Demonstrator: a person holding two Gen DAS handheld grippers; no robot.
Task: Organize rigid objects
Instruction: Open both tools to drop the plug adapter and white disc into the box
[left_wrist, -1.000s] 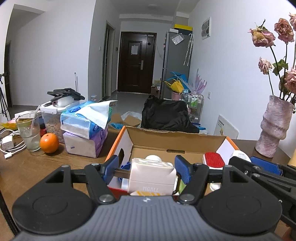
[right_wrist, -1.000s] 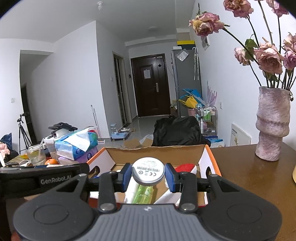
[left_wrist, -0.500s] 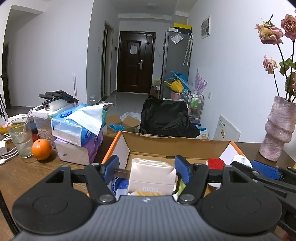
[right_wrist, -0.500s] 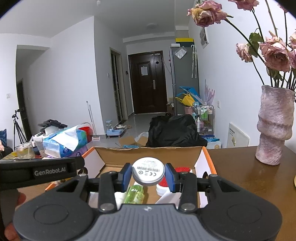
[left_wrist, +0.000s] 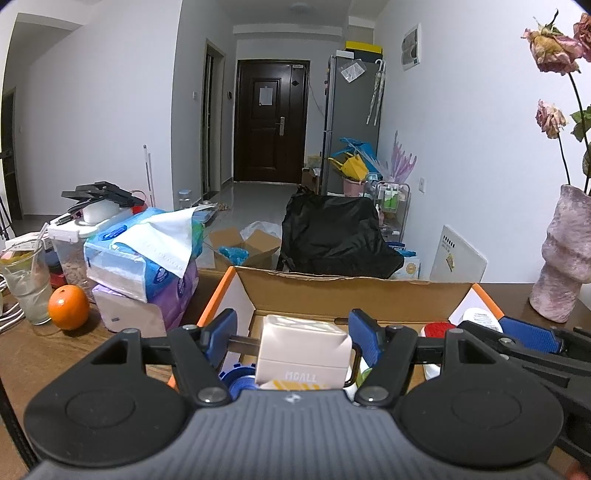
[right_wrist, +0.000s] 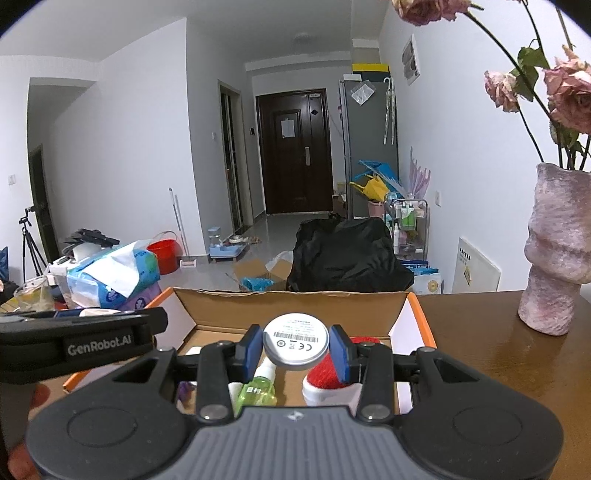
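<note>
My left gripper (left_wrist: 295, 338) is shut on a cream box-shaped object marked "MOALL" (left_wrist: 303, 350), held above the near edge of an open cardboard box with orange trim (left_wrist: 351, 291). My right gripper (right_wrist: 295, 349) is shut on a round white disc with a label (right_wrist: 295, 341), held over the same box (right_wrist: 295, 306). Inside the box lie a green spray bottle (right_wrist: 256, 391), a red-and-white brush (right_wrist: 328, 376) and a blue-capped item (left_wrist: 238, 380). The right gripper shows at the right of the left wrist view (left_wrist: 528, 336).
Stacked tissue packs (left_wrist: 144, 266), an orange (left_wrist: 68, 307), a glass (left_wrist: 24, 277) and a plastic container (left_wrist: 70, 247) stand left of the box. A pink vase with dried roses (right_wrist: 554, 251) stands at the right on the brown table (right_wrist: 480, 332). A black bag (left_wrist: 340, 236) lies beyond.
Both grippers have risen and shifted slightly right with their objects still held; the box sits lower in both views and the vase has moved toward the right edge.
</note>
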